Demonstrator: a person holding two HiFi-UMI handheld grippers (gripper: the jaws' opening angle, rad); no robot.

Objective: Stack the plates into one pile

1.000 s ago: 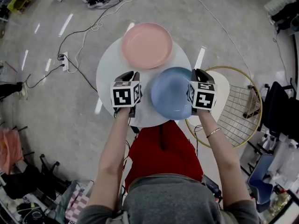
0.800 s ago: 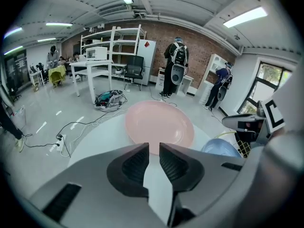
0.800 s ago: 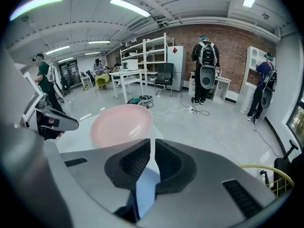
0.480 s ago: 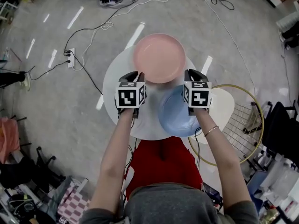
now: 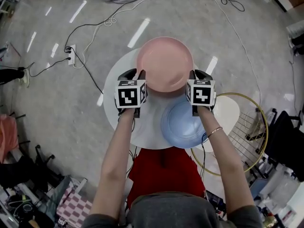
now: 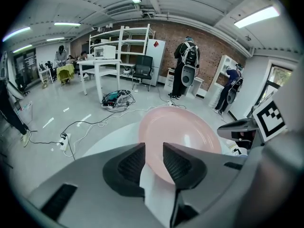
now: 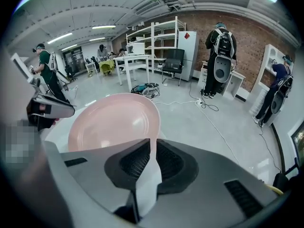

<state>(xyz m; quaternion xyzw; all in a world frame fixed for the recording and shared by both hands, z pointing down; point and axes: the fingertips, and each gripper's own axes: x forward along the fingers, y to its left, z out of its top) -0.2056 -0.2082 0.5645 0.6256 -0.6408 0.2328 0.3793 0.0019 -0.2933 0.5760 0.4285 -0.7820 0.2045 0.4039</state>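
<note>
A person stands over a white round table with 2 plates on it and a handheld gripper at each side of the far one. The pink plate lies flat on the table's far half. The blue plate lies nearer the person and to the right, its far edge meeting the pink plate's near edge in the head view.

The left gripper is at the pink plate's left rim. Its jaws have just been opening and now stand well apart, with the rim showing in the gap and neither pad pressing on it.

The right gripper is at the plate's right rim. Its jaws stand only a narrow slit apart, the pink edge shows at the slit's mouth, and nothing is clamped.

Black cables and a power strip trail across the grey floor beyond the table. A gold-rimmed wire rack stands just beside the table on the right.
</note>
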